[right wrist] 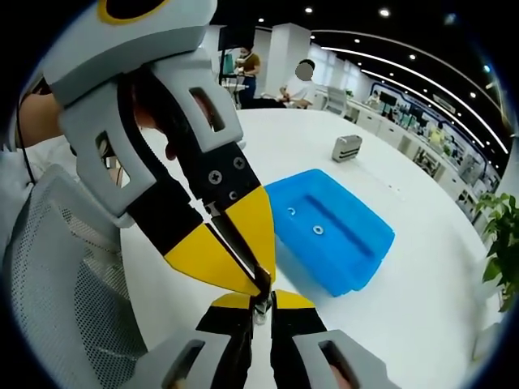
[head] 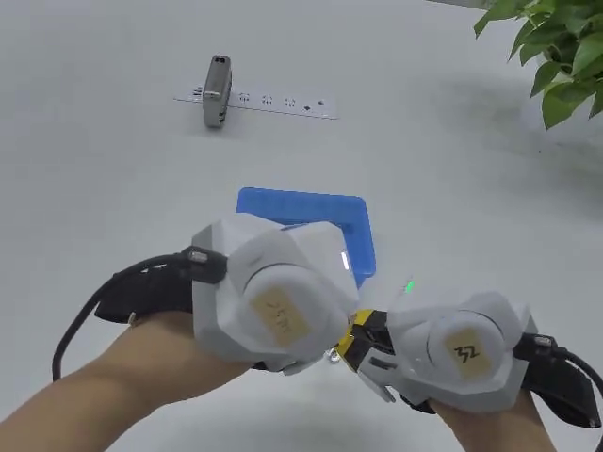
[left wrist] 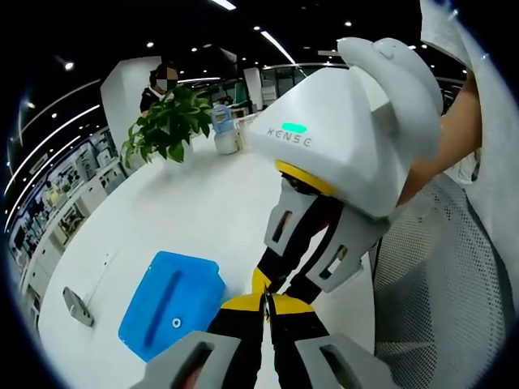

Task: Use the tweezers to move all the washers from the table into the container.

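My two grippers meet tip to tip low over the white table [head: 113,188]. The left gripper [left wrist: 266,306] has its jaws closed on the thin dark tweezers [right wrist: 235,243]. The right gripper [right wrist: 259,308] is shut on the tweezers' other end, where a small metallic bit shows. In the head view the left gripper [head: 332,350] is the larger white housing and the right gripper [head: 363,350] carries the label 32. Just beyond them lies the blue container [head: 330,212] [left wrist: 166,312] [right wrist: 332,231]. Two washers [right wrist: 318,230] rest inside it.
A white power strip [head: 273,102] with a grey device [head: 217,89] on it lies at the table's far side. A potted plant [head: 556,47] stands at the far right. A mesh chair back [left wrist: 422,267] is close behind the grippers.
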A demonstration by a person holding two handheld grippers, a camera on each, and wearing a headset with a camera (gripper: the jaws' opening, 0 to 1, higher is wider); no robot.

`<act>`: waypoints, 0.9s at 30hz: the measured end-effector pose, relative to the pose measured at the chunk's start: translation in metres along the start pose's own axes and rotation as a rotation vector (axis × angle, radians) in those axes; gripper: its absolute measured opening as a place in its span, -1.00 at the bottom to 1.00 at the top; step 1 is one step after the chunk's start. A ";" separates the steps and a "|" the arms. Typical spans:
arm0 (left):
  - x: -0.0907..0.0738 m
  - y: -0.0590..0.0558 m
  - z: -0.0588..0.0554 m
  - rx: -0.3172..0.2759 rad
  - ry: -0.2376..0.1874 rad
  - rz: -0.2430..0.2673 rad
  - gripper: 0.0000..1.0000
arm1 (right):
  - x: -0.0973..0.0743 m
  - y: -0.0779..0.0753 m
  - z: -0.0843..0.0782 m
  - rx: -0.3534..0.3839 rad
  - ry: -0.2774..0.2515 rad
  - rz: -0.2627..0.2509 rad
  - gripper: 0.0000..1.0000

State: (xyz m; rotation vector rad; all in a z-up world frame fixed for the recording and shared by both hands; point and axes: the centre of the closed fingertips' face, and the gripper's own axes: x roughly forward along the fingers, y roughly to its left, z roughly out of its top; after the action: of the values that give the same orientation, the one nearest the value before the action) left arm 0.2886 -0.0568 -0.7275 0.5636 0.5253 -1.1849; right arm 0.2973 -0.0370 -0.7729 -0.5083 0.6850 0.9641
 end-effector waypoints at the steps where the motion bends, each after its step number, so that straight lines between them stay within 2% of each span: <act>1: 0.000 0.000 0.001 -0.001 -0.004 0.002 -1.00 | -0.001 -0.001 0.001 -0.004 0.001 -0.002 -0.95; 10: -0.014 0.011 0.016 -0.007 -0.054 0.056 -1.00 | -0.011 -0.009 0.020 -0.027 -0.025 -0.020 -0.95; 24: -0.030 0.025 0.028 0.028 -0.087 0.110 -1.00 | -0.017 -0.016 0.044 -0.095 -0.047 -0.031 -0.95; 27: -0.033 0.031 0.031 0.036 -0.093 0.123 -1.00 | -0.017 -0.020 0.051 -0.123 -0.052 -0.036 -0.95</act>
State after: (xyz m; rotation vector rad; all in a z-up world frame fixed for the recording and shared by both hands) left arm 0.3111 -0.0458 -0.6787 0.5610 0.3849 -1.1002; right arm 0.3232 -0.0227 -0.7241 -0.5999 0.5706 0.9865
